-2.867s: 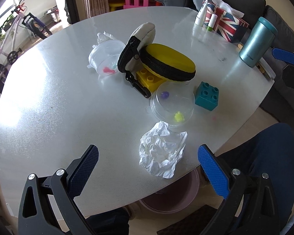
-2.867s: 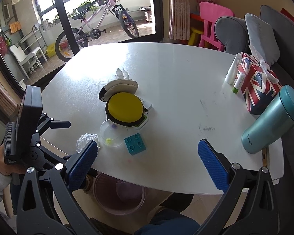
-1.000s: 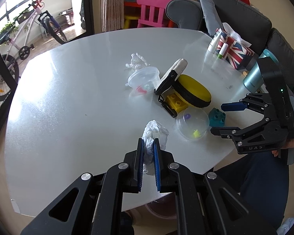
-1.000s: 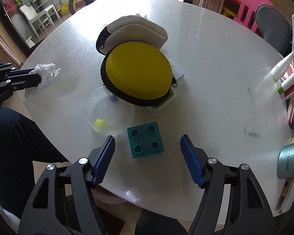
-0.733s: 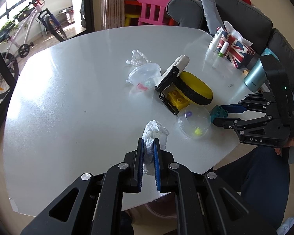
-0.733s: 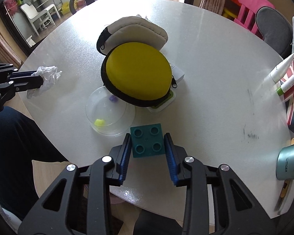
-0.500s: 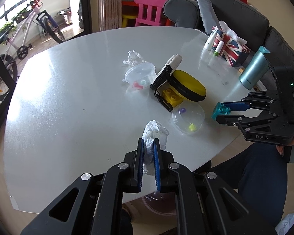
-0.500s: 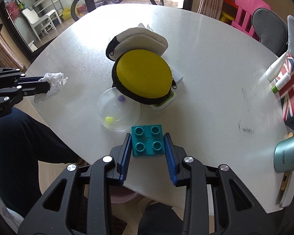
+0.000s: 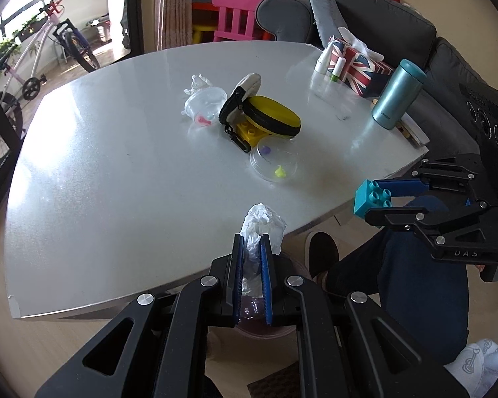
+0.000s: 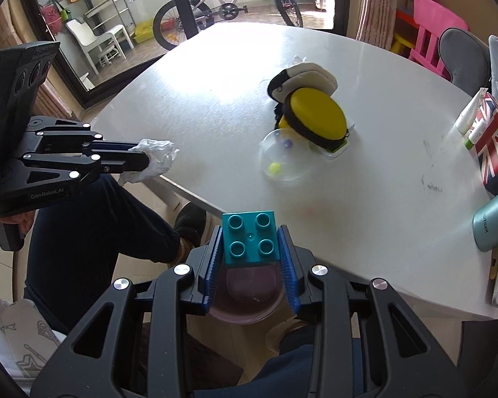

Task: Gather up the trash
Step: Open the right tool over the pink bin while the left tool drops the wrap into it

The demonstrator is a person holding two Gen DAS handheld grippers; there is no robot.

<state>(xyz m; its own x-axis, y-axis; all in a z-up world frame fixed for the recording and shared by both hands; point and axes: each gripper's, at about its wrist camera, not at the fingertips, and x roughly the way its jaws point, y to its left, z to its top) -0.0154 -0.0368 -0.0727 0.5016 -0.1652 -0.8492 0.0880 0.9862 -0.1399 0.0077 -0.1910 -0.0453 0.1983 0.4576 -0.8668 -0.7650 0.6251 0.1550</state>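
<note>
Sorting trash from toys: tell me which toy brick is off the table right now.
The teal brick, clamped in the right tongs past the table edge. The yellow brick sits on the table under the yellow case.

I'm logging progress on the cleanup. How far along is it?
Nothing visibly binned yet. In hand: the left hand-held gripper clamps a crumpled tissue; the right hand-held gripper holds a teal block above the pink bin. Left: another tissue and two clear cups on the table.
</note>
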